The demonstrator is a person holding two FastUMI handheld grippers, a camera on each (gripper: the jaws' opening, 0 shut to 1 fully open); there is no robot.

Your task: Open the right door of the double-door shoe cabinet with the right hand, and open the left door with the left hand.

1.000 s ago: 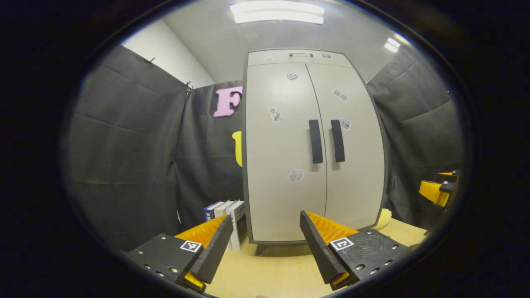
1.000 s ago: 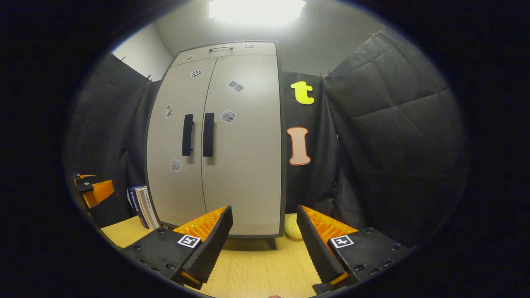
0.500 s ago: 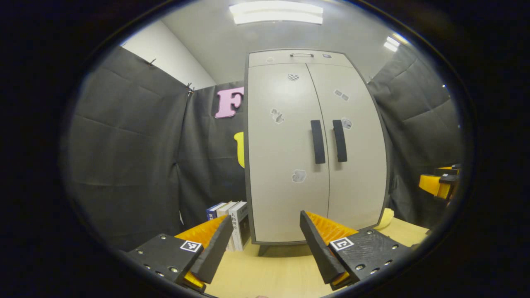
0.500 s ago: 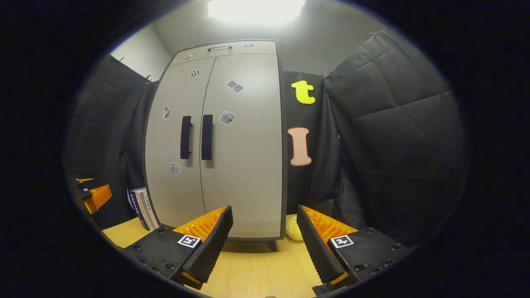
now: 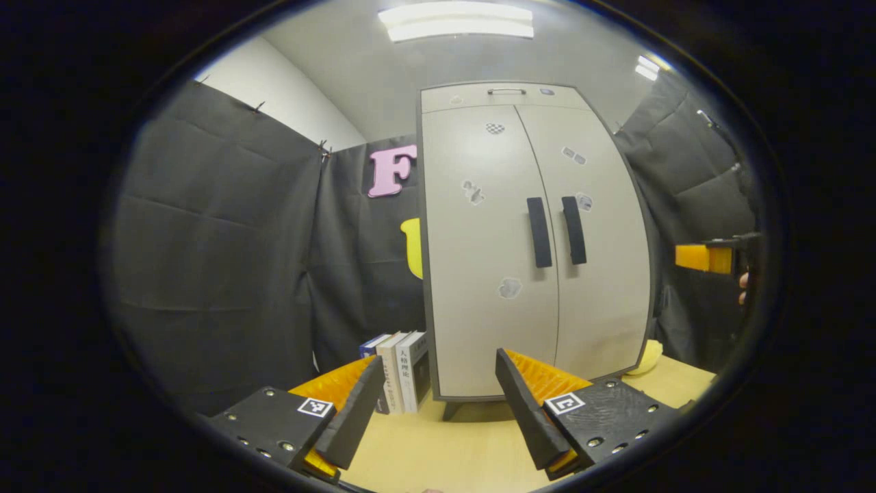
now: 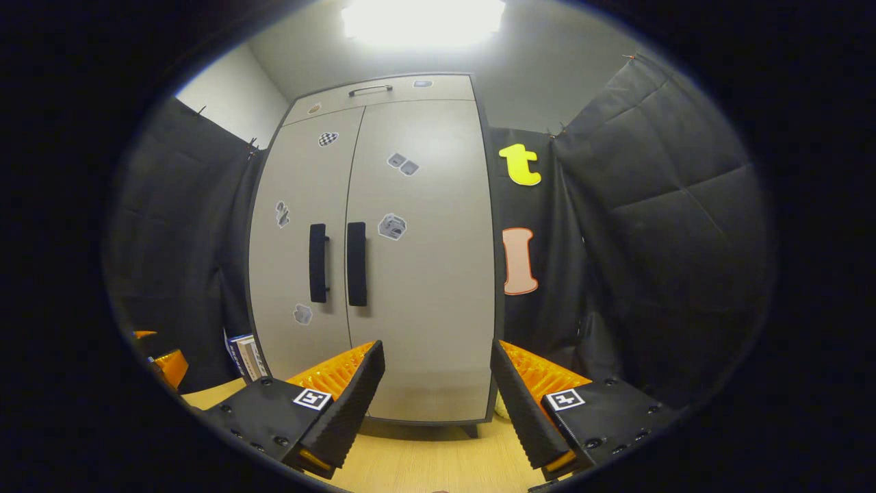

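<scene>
Two closed doors faced both grippers on the grey double-door shoe cabinet [image 5: 534, 239], which stood on short legs on a light wooden tabletop [image 5: 445, 452] inside a booth walled with black cloth. In the left gripper view, the left gripper [image 5: 438, 404] hung low at 6 o'clock, its jaws spread wide and holding nothing, well apart from the cabinet. The left door [image 5: 479, 253] and right door [image 5: 595, 239] met at a centre seam, each carrying a black vertical handle: the left handle [image 5: 539, 232] and right handle [image 5: 574, 230] sat just beside each other at about 1 o'clock of the view. Small stickers dotted both doors (their designs too small to make out). A row of upright books [image 5: 404, 371] stood just beside the cabinet's lower left corner, and a pale yellow object [image 5: 647, 356] peeked out at its lower right, at 4 o'clock. The right gripper [image 5: 705, 258] showed at 3 o'clock as an orange and black shape with fingertips of a hand [image 5: 742, 287] behind it.

In the right gripper view, the right gripper [image 6: 438, 404] likewise hung agape and empty at 6 o'clock, short of the cabinet, with the handles at about 10 o'clock of centre. A ceiling light [image 6: 421, 17] glared at 12 o'clock.
</scene>
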